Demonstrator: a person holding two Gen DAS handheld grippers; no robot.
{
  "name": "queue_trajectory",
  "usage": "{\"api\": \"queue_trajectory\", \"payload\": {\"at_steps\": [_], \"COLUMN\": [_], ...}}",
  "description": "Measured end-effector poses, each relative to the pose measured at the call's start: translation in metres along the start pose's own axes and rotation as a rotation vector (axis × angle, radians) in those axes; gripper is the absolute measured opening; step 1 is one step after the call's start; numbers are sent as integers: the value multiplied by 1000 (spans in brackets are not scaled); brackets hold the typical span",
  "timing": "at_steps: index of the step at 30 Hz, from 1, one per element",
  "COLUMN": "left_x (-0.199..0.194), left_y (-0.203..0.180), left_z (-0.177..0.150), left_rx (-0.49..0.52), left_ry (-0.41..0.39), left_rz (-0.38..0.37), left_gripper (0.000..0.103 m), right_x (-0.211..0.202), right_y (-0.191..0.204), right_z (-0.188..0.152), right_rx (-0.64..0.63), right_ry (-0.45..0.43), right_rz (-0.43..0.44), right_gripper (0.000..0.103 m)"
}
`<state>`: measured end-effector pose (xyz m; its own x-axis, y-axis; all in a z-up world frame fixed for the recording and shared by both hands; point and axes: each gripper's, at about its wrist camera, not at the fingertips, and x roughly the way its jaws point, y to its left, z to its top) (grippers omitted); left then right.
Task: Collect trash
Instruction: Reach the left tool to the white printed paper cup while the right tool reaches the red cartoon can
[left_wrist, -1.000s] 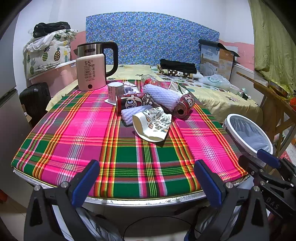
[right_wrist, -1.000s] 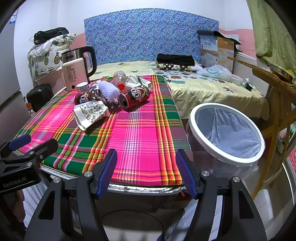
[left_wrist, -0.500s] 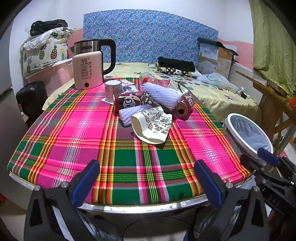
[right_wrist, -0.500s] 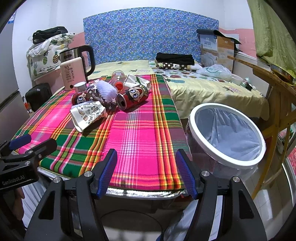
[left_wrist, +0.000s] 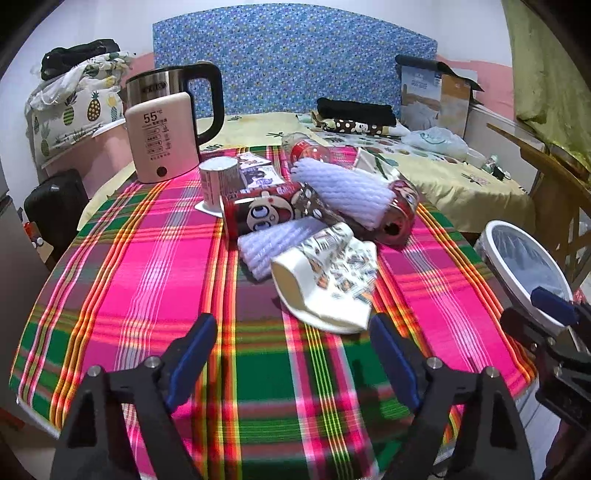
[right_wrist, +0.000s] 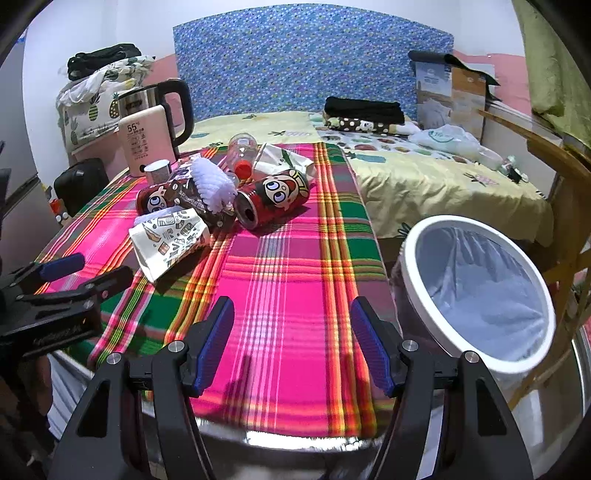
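A pile of trash lies mid-table on the plaid cloth (left_wrist: 147, 266): a flattened printed paper cup (left_wrist: 328, 277) (right_wrist: 170, 240), two red cartoon cans (left_wrist: 258, 212) (right_wrist: 273, 197), white foam netting (left_wrist: 347, 192) (right_wrist: 214, 181), a clear bottle (right_wrist: 242, 151) and wrappers. My left gripper (left_wrist: 291, 354) hovers over the table's near part, just short of the paper cup; its jaws are closing with nothing between them. My right gripper (right_wrist: 291, 343) stands open over the table's near right corner, empty. A white-rimmed bin (right_wrist: 476, 291) (left_wrist: 524, 266) lined with a bag stands right of the table.
An electric kettle (left_wrist: 166, 125) and a small paper cup (left_wrist: 218, 177) stand at the table's far left. A bed (right_wrist: 424, 173) with folded clothes and a cardboard box lies behind. A wooden frame (right_wrist: 565, 206) stands at the right, a dark suitcase (left_wrist: 55, 206) at the left.
Both grippers have moved forward over the table toward the trash pile, the left one farther. The left jaws have narrowed a little. The trash has not moved.
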<state>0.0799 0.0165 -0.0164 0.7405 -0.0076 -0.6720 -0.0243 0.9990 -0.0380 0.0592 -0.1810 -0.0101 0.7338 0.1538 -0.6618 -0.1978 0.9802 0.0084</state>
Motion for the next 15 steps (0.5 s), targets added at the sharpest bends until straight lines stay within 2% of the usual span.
{"api": "queue_trajectory", "payload": {"at_steps": [6,9,12,13,15], "left_x": [20,32,44,47,48], "left_y": [4,3,1,-1,-1], "left_z": [18,25,27,26,25], "left_rx": [-10,-9,-6,1,3], "left_ry": [-5,11,42,53,62], "left_rz": [-36,-55,-70,-80,-104], "left_gripper": [84,74,53,41,35], "right_x": [12,16,20,22,25], "right_y": [0,2,3,3,2], "right_z": [11,17,22,24,28], "right_rx": [-2,-7,-11,-12,-13], "right_ry": [13,15,18,19,23], "right_rz": [15,28,37,40,43], "right_gripper": [67,67,67,67,67]}}
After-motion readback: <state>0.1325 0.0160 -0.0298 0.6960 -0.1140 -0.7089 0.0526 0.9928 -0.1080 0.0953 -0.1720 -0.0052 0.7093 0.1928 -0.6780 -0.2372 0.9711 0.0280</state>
